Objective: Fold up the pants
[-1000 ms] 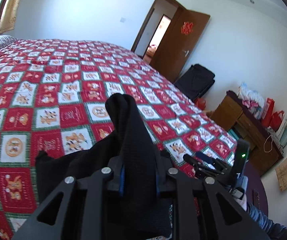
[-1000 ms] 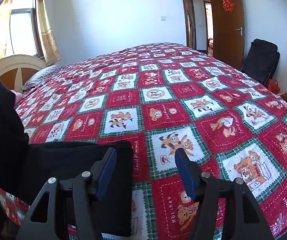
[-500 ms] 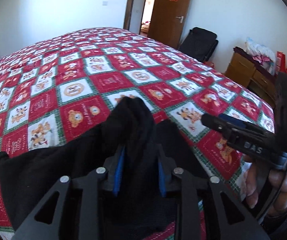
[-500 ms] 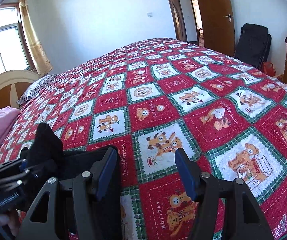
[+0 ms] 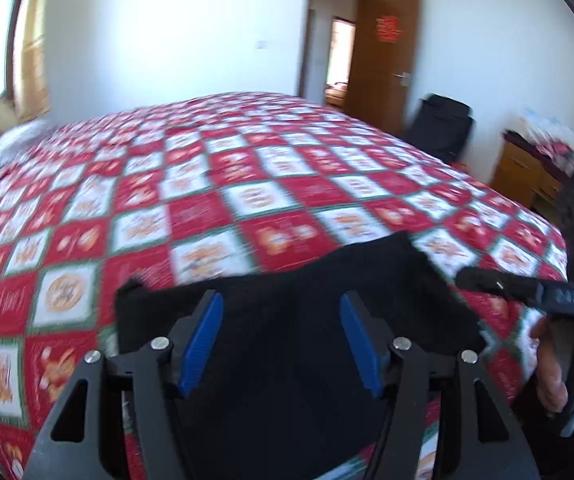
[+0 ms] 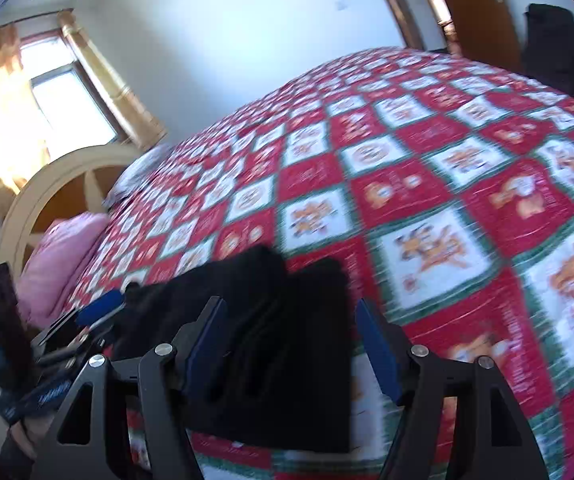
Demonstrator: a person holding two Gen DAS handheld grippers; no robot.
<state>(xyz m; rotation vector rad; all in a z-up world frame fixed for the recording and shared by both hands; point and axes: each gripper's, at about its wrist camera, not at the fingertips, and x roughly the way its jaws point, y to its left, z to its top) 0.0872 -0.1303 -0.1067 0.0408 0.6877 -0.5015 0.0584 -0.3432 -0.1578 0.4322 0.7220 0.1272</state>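
The black pants (image 5: pixel 287 320) lie folded in a flat stack at the near edge of the bed; they also show in the right wrist view (image 6: pixel 279 336). My left gripper (image 5: pixel 281 344) is open and empty just above them. My right gripper (image 6: pixel 293 348) is open and empty over the same stack, toward its right side. The right gripper's finger (image 5: pixel 527 290) shows at the right of the left wrist view. The left gripper (image 6: pixel 87 320) shows at the left of the right wrist view.
The bed is covered by a red, white and green patchwork quilt (image 5: pixel 247 200). A pink pillow (image 6: pixel 59 256) and a cream headboard (image 6: pixel 67 176) are at the bed's left end. A wooden dresser (image 5: pixel 527 172), a black chair (image 5: pixel 443 128) and an open door (image 5: pixel 383 60) stand beyond the bed.
My left gripper has let go of the pants and opened; the raised fold now lies flat on the stack. Both grippers have shifted and the views are blurred by motion.
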